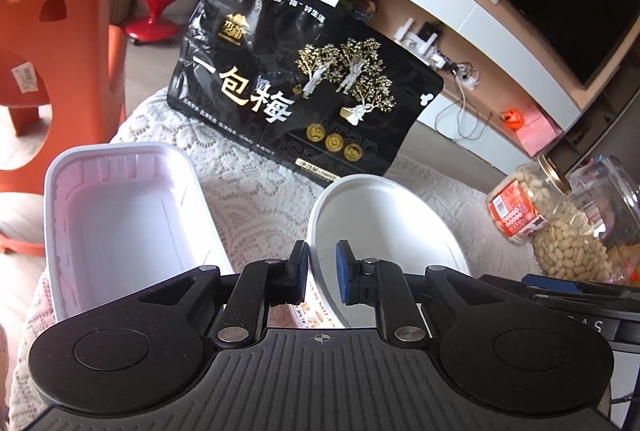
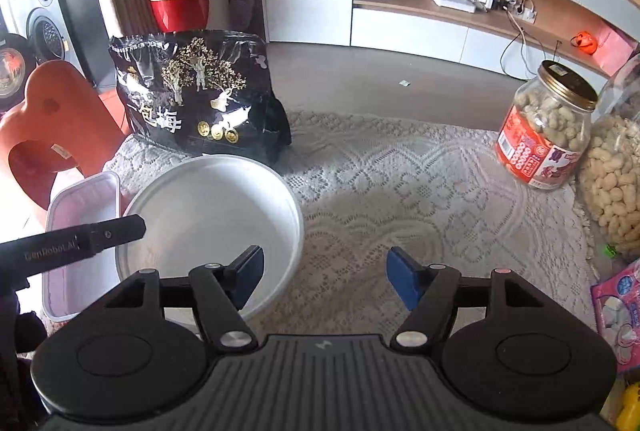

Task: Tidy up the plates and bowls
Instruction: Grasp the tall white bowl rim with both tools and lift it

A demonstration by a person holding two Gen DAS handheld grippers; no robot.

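Early stage, by the look of things: round white bowl and rectangular white container side by side on the lace-covered bench, neither nested in the other, nothing yet stacked. Bowl in front of the black snack bag, mouth up, standing upright on its base; round, so no long axis to speak of, only a printed label low on its outer wall in the left wrist view. Container just beside the bowl on its left, also mouth up, long axis running away from the camera toward the snack bag's side of the bench. Left hand-held gripper straddling the bowl's near rim, one pad outside the wall and the blue pad inside, jaws narrowed around the rim; whether actually pinching it or merely close, cannot tell. Right hand-held gripper spread wide and carrying nothing, left finger over the bowl's near edge, right finger over bare lace. Peanut jar well apart to the bowl's right, not part of the job. Left to do, as a judgement: lift one vessel and set it in or on the other, or shift both to a tidy spot.
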